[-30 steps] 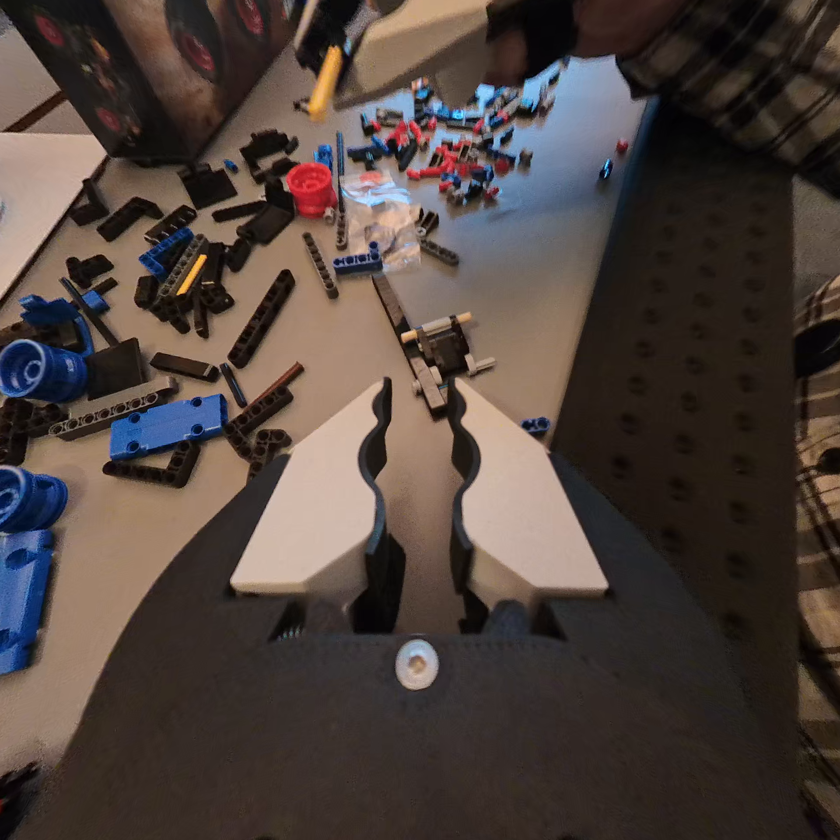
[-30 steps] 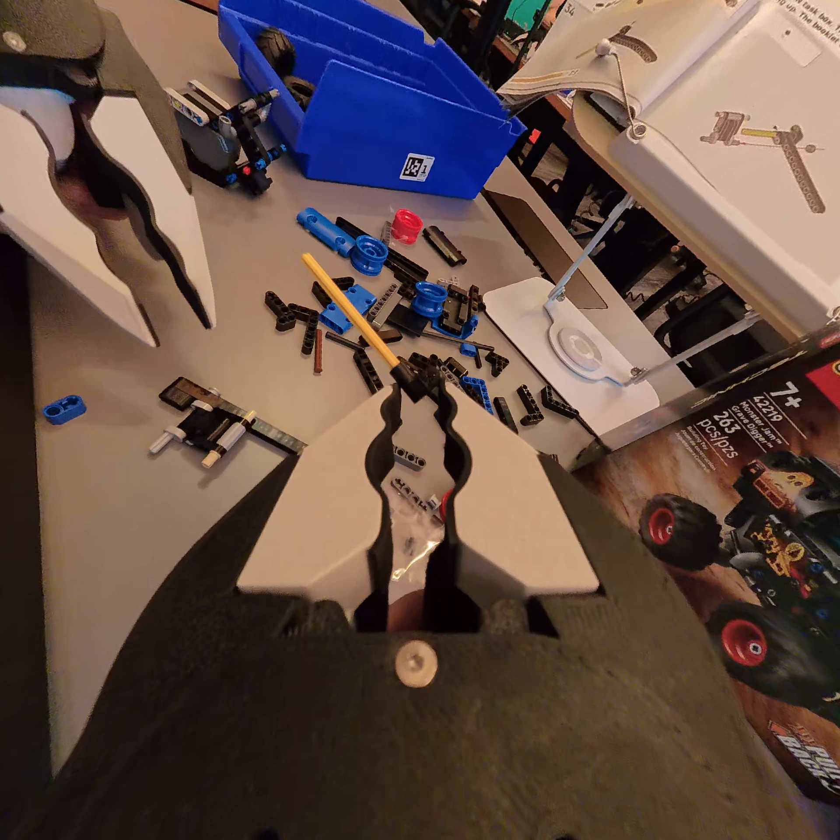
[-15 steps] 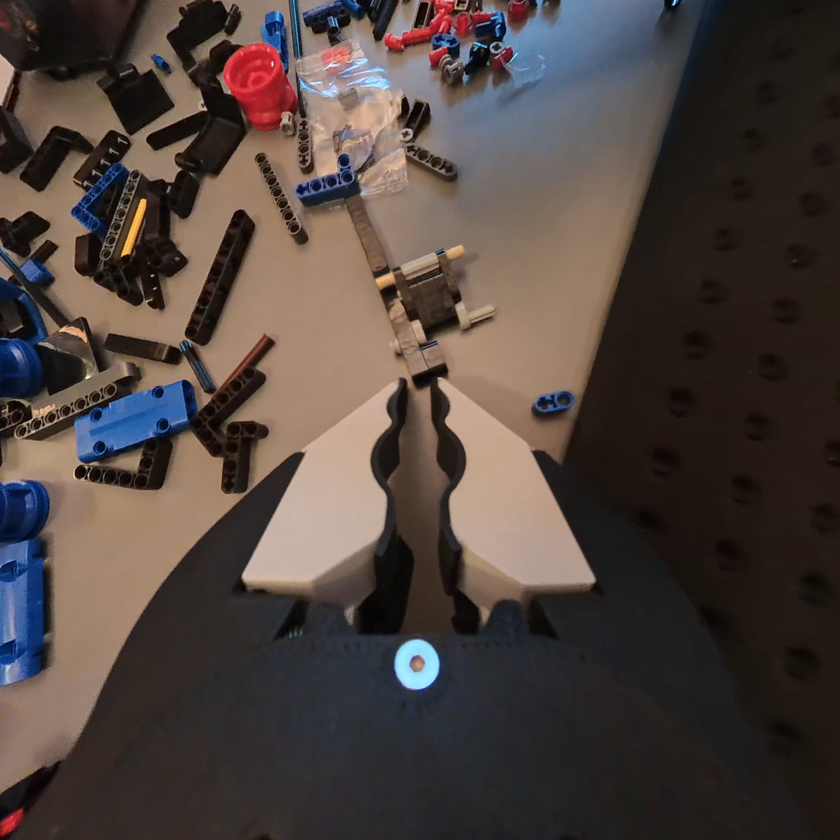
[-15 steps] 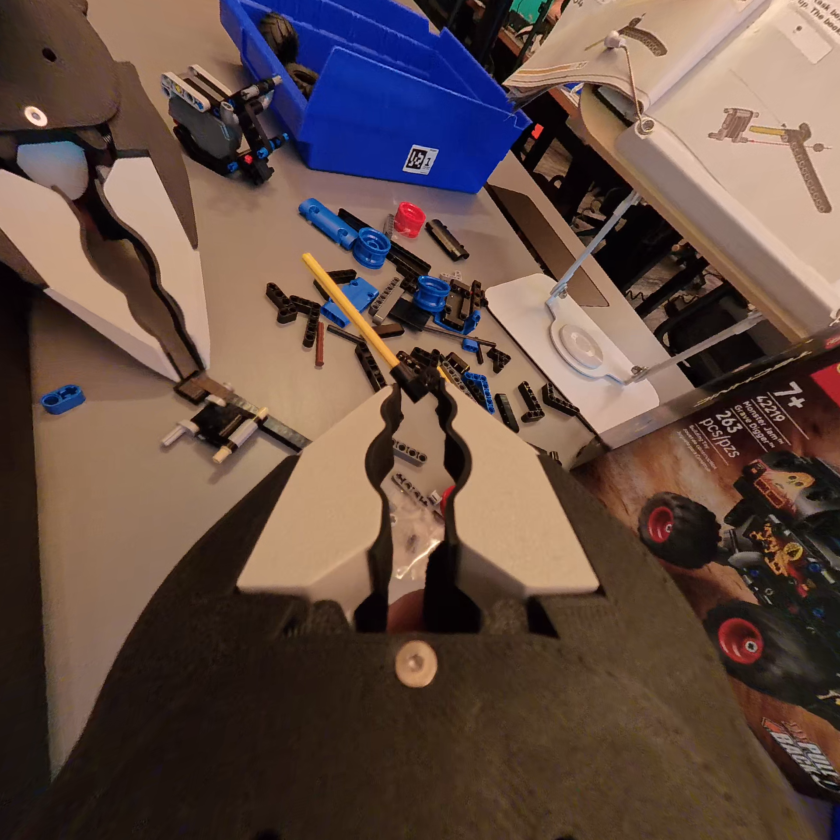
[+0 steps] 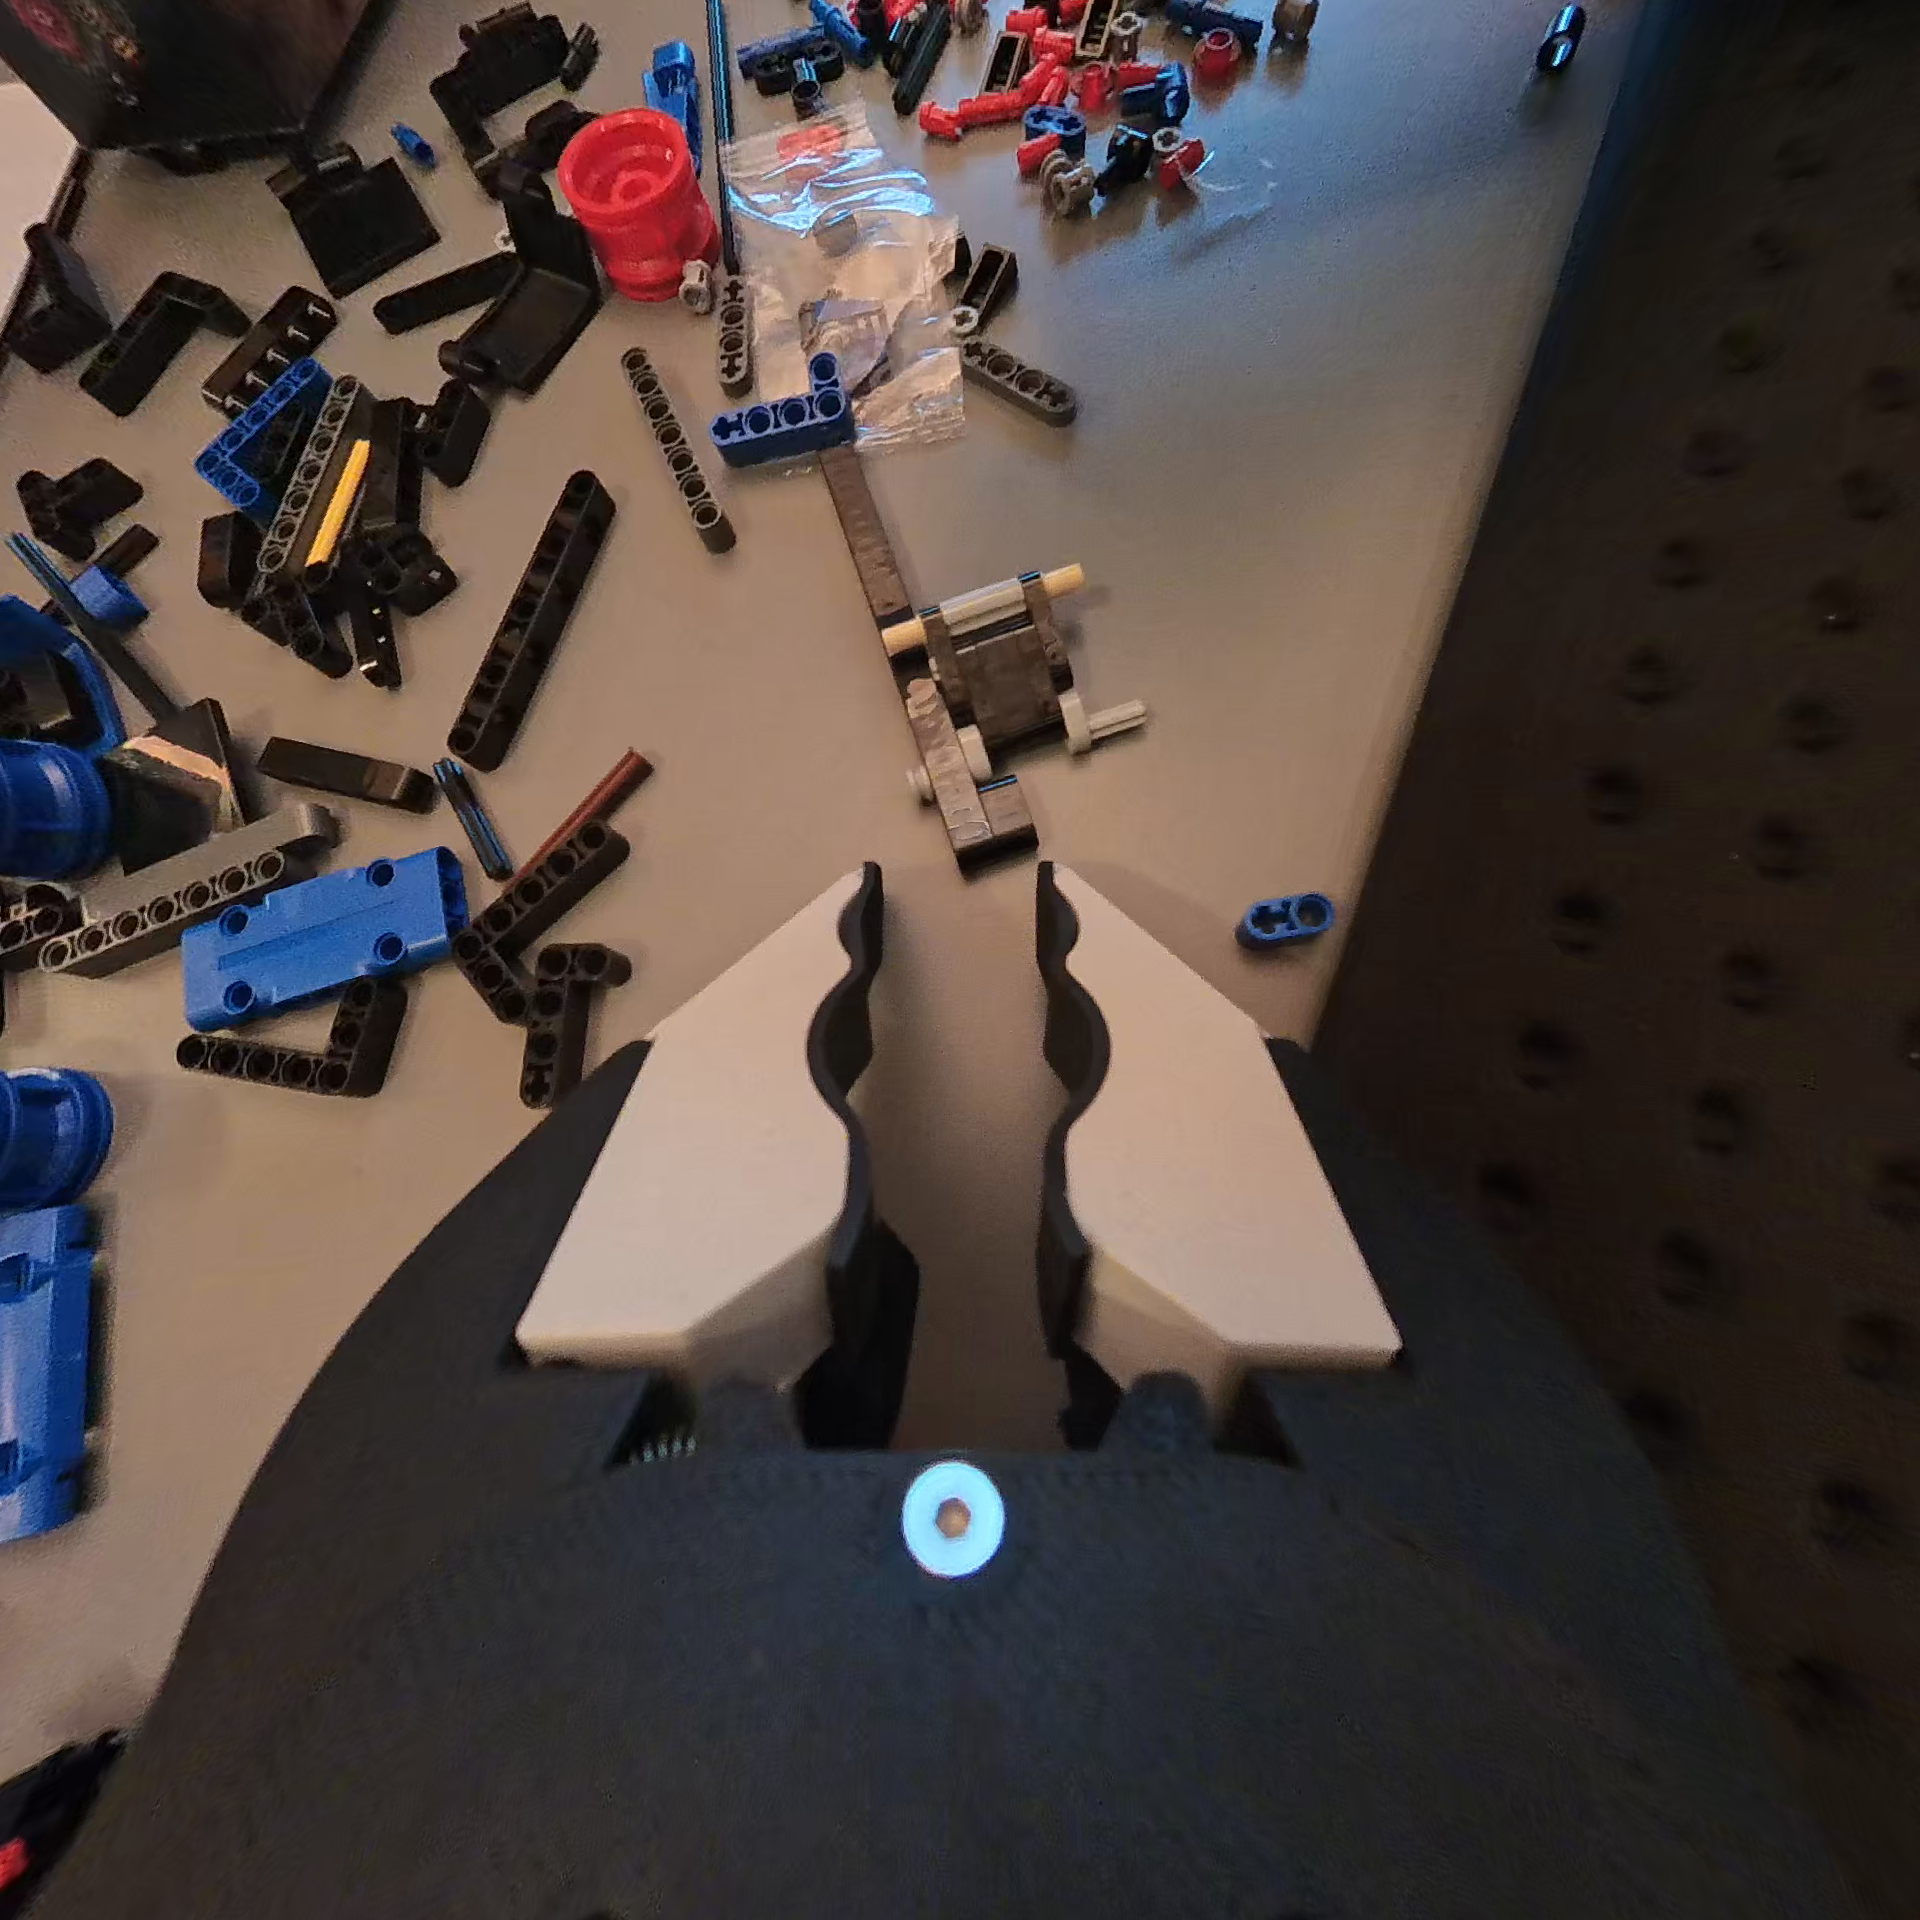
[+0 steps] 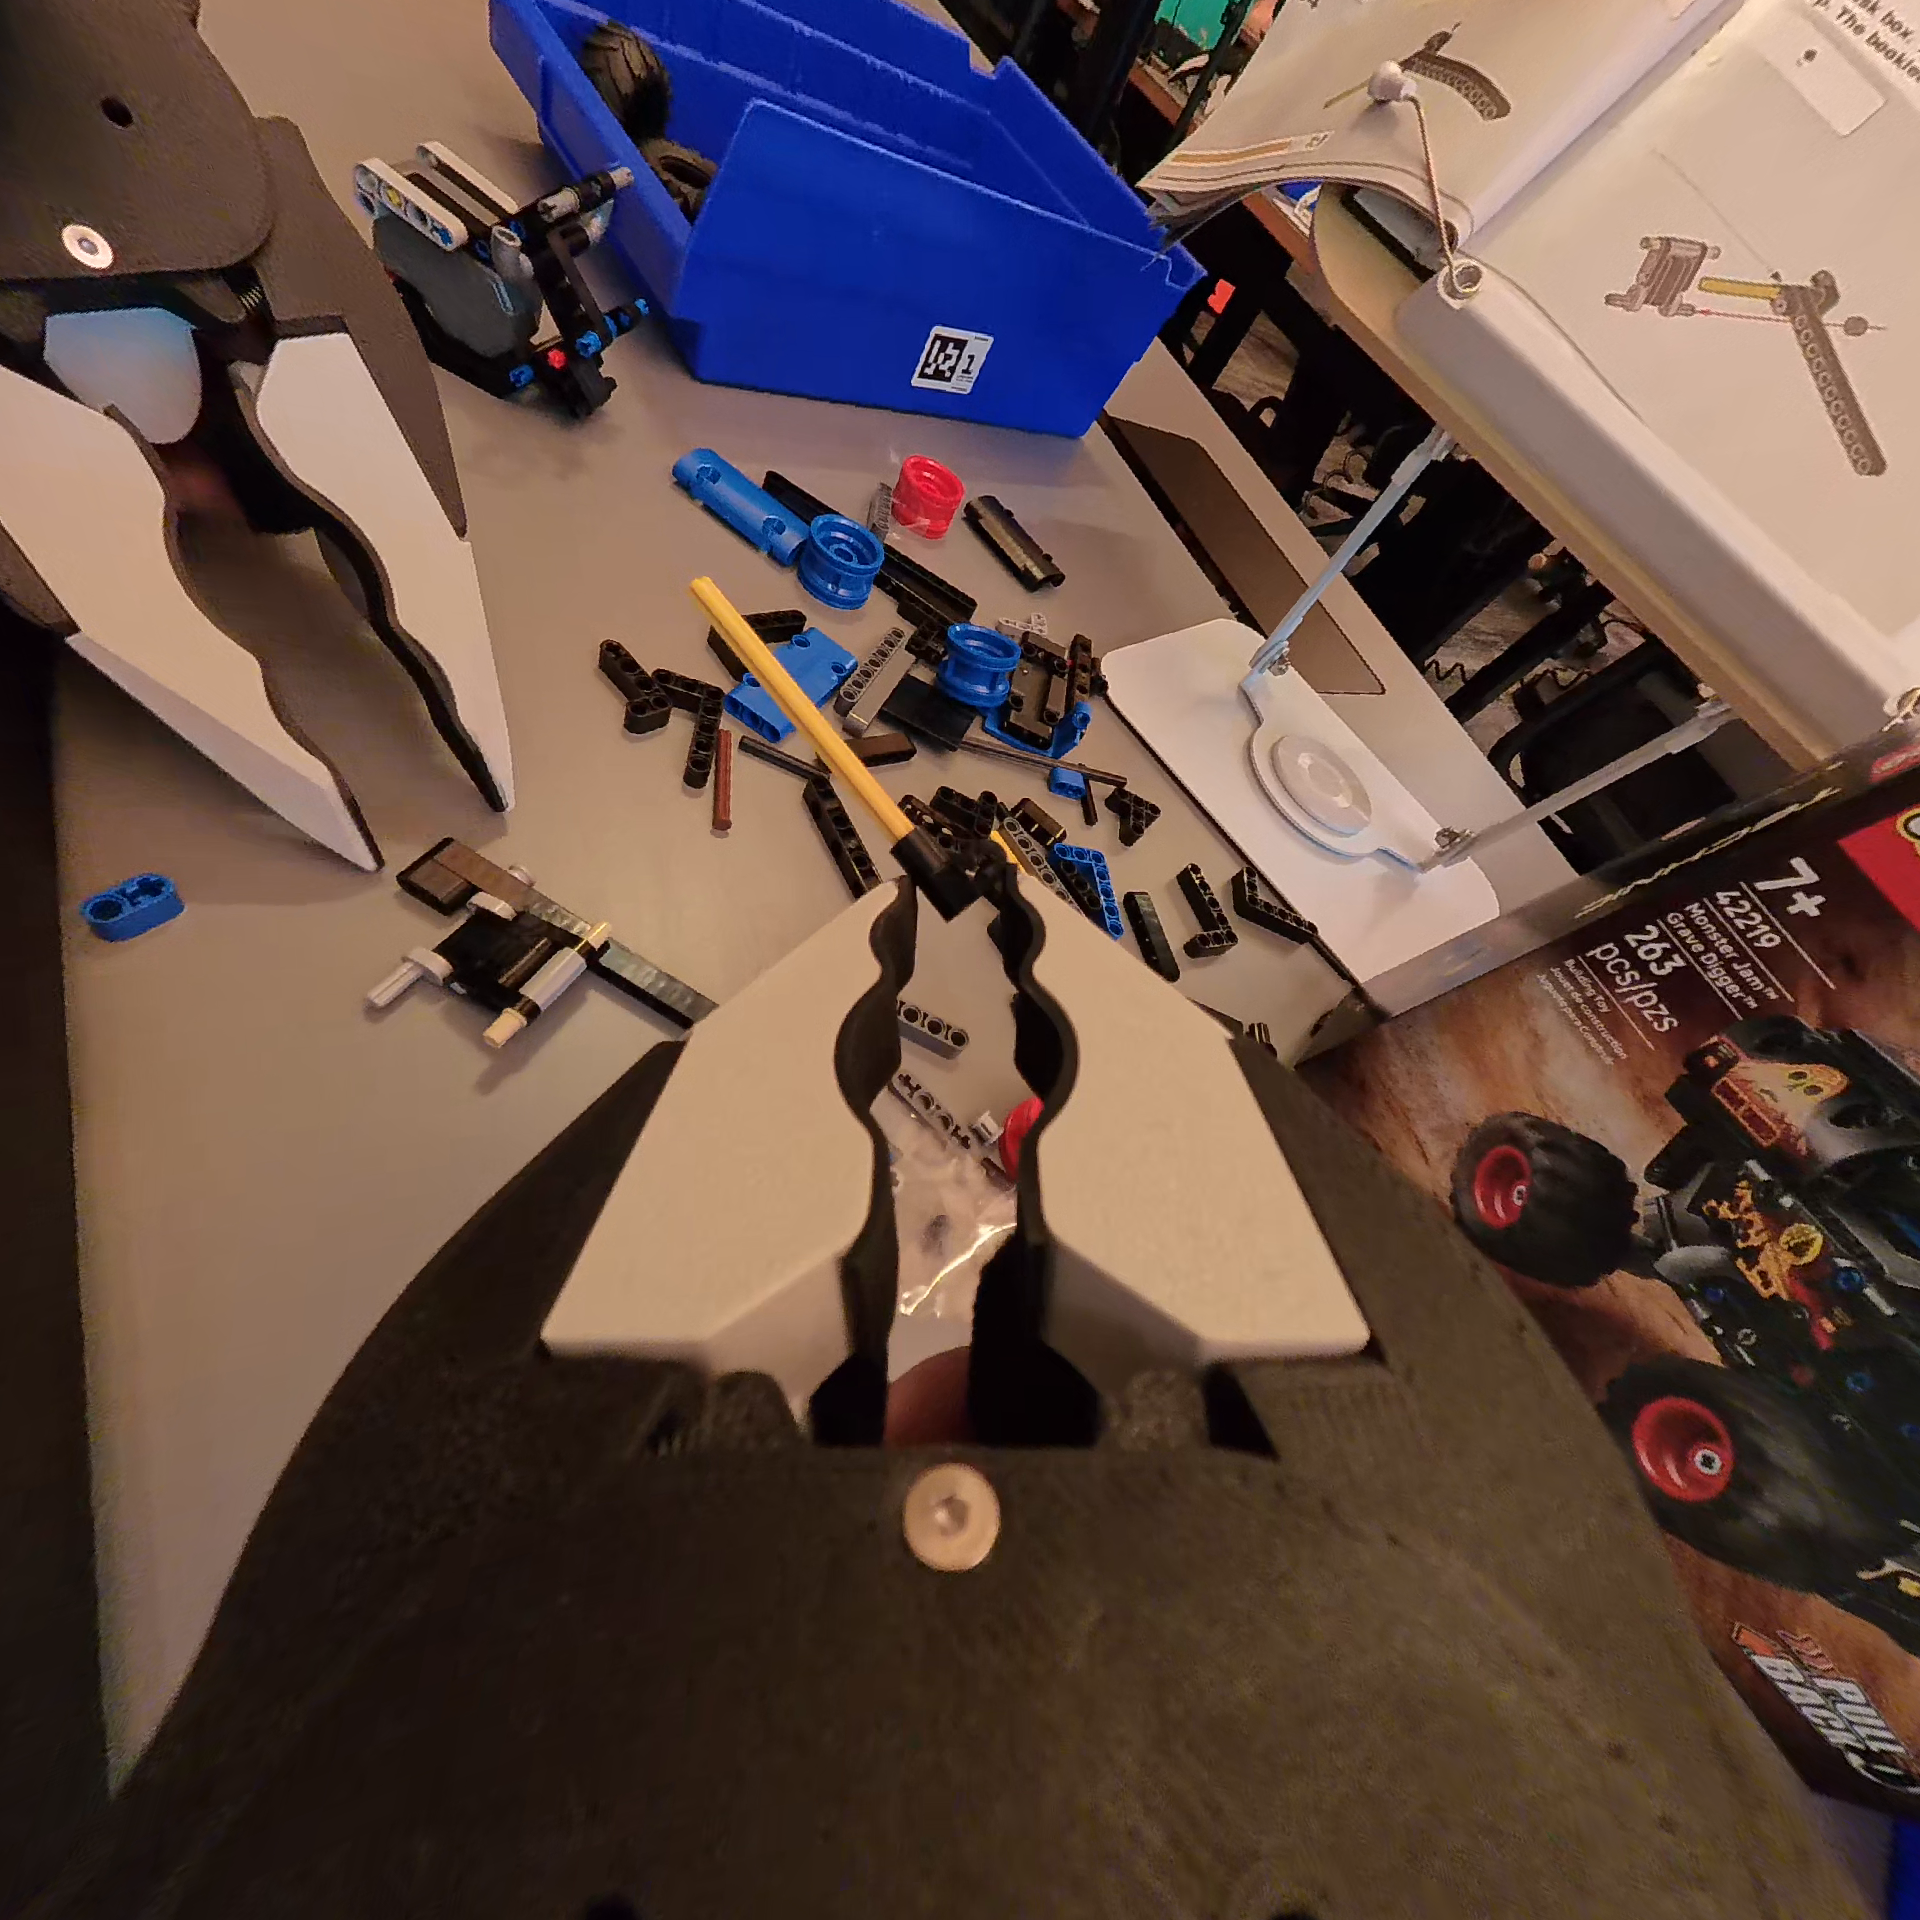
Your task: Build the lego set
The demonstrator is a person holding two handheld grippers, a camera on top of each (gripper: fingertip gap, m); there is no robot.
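A small sub-assembly (image 5: 987, 665), a long black beam carrying a dark block with tan and grey axles, lies on the grey table (image 5: 1195, 468). My left gripper (image 5: 956, 878) is open and empty, its tips just short of the beam's near end. The right wrist view shows the sub-assembly (image 6: 499, 951) with the left gripper (image 6: 431, 831) pointing down at its end. My right gripper (image 6: 956, 883) is shut on a black connector (image 6: 940, 868) with a long yellow axle (image 6: 790, 707) sticking out ahead, held above the table.
Loose black, blue and red parts (image 5: 312, 499) cover the table's left and far side, with a plastic bag (image 5: 862, 291). A small blue link (image 5: 1285, 920) lies near the dark mat (image 5: 1662, 935). A blue bin (image 6: 883, 239), part-built chassis (image 6: 488, 281), set box (image 6: 1662, 1143) and instruction stand (image 6: 1714, 260) stand beyond. Across from one pair of fingers to the other is roughly 15 cm. The small blue link (image 5: 1285, 920) lies around 4 cm away from my left fingertips. Seen from the right wrist view (image 6: 129, 888) as well.
My left gripper has come down close to the sub-assembly's near end; its jaws narrowed, then opened wider. My right gripper has held the yellow-axle piece almost still.
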